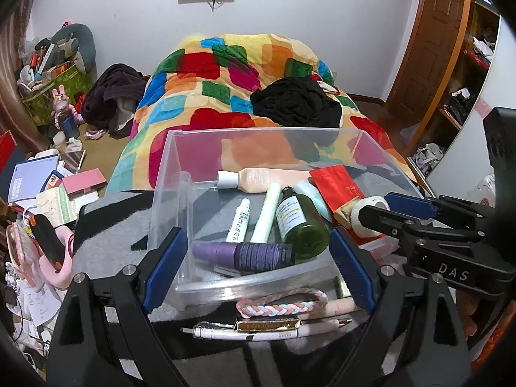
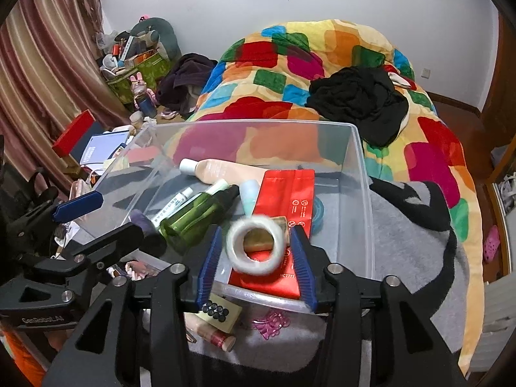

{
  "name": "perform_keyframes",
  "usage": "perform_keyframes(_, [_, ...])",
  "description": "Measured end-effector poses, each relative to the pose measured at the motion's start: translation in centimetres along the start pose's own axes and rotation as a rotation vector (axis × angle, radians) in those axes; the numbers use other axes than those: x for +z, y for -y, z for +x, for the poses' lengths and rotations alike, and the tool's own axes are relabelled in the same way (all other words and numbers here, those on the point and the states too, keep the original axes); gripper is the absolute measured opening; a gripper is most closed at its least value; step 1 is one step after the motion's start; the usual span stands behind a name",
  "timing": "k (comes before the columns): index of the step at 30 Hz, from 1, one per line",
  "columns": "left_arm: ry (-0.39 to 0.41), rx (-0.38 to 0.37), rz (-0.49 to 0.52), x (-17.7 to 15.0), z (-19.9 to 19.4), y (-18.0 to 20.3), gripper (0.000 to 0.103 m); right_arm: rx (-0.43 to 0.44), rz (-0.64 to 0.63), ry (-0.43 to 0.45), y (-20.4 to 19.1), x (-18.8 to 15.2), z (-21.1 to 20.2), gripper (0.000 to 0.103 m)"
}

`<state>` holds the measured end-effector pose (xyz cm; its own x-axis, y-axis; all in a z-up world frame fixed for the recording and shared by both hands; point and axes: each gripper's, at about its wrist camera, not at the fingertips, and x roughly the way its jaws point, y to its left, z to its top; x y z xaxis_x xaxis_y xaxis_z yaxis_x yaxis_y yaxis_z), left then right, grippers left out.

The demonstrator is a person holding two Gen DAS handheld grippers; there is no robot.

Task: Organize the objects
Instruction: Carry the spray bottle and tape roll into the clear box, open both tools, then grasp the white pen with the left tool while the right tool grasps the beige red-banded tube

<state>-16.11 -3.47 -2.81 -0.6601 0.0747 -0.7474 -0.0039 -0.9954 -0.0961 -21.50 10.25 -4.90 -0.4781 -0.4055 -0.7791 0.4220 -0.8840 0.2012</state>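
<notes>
Both claws hang over the clear plastic storage bin (image 1: 174, 167) on the grey blanket. From the left wrist view, my left claw (image 1: 258, 267) is spread wide and empty, its blue pads straddling the bin's near wall, with the purple ribbed bottle (image 1: 245, 253) lying just inside between them. I read that as lining up over the contents rather than gripping anything. Beside the purple bottle lie a dark green bottle (image 1: 301, 222), a pale green tube (image 1: 266, 213) and a small white tube (image 1: 238, 221), all on their sides and touching, so little bare floor is left in that near corner. Outside the near wall a braided pink-and-white band (image 1: 280, 301) and a white pen (image 1: 258, 330) wait on the blanket. From the right wrist view, my right claw (image 2: 256, 251) has its pads parted either side of a white roll of tape (image 2: 256, 246), which is blurred; the pads look clear of it, so I judge it released over the red flat packet (image 2: 285, 200). The right half of the bin is mostly bare, giving room for more. Its near rim sits just under my fingers, so I would lift before pulling back.
</notes>
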Motion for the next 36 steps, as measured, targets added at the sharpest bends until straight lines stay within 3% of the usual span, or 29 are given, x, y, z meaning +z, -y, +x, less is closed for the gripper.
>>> perform_keyframes(4, [0.022, 0.004, 0.005, 0.0, -1.0, 0.2, 0.094, -0.007, -0.009, 0.011, -0.2, -0.3, -0.7, 0.056])
perform_keyframes(18, [0.098, 0.034, 0.006, -1.3, -5.4, -0.7, 0.099, -0.033, -0.119, 0.091, -2.0, -2.1, -5.2, 0.070])
perform_keyframes(29, [-0.040, 0.037, -0.040, -5.9, -2.9, -2.2, 0.099, -0.012, -0.171, -0.054, -2.4, -7.2, -2.0, 0.070])
perform_keyframes(36, [-0.106, 0.052, -0.040, -7.2, -1.2, -3.0, 0.099, 0.020, -0.176, -0.100, -2.3, -7.7, 0.1, 0.052])
